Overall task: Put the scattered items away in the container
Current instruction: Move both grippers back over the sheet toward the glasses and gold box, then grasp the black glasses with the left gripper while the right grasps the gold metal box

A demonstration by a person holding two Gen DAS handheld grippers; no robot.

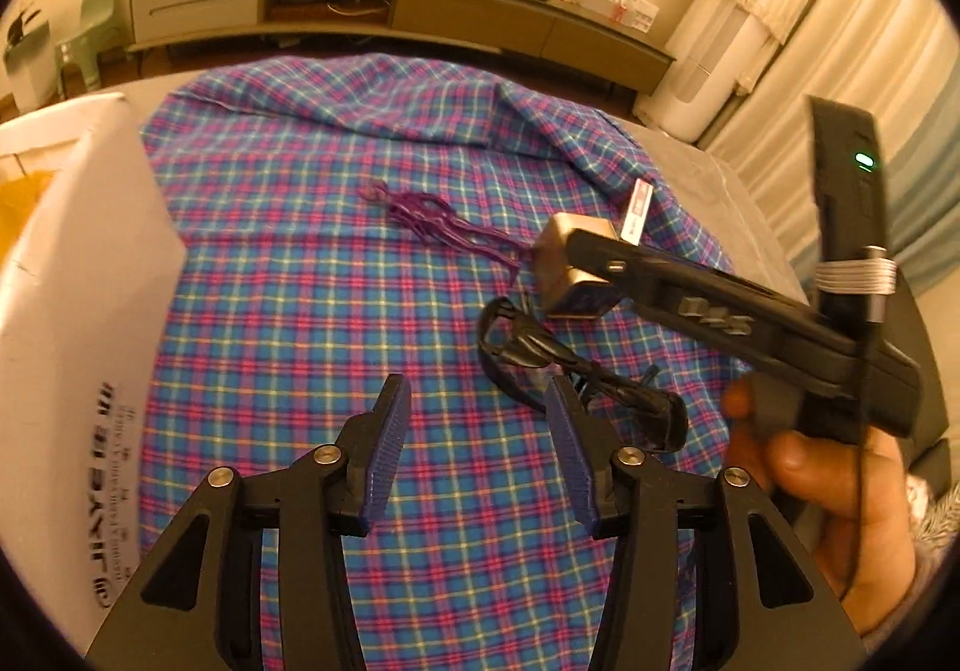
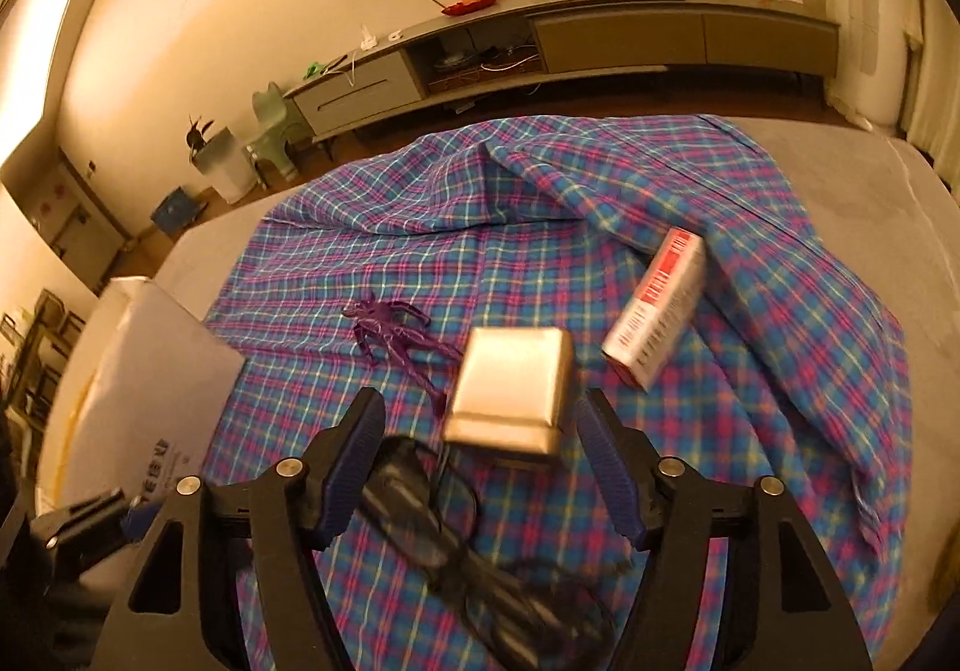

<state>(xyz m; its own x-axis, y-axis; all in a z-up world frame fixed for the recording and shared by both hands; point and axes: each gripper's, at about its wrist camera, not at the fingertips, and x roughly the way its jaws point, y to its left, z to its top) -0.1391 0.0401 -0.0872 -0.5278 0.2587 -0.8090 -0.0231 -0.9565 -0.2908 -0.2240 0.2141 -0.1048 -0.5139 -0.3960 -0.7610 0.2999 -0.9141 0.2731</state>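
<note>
On the plaid cloth [image 1: 300,251] lie a purple toy figure [image 1: 432,221], a gold box [image 1: 564,275], black glasses [image 1: 528,347] and a red-and-white carton [image 2: 657,311]. My left gripper [image 1: 477,395] is open over bare cloth, its right finger just beside the glasses. My right gripper [image 2: 480,407] is open, its fingertips standing on either side of the gold box [image 2: 510,389], and the pads are not pressing on it. The glasses [image 2: 432,521] lie blurred beneath its fingers. A hand [image 1: 828,491] holds the right gripper in the left wrist view.
A white cardboard box [image 1: 66,311] stands at the cloth's left edge, something yellow inside it; it is also in the right wrist view [image 2: 150,389]. The cloth is bunched into folds [image 2: 780,251] at the far right. A long low cabinet [image 2: 600,41] runs along the back wall.
</note>
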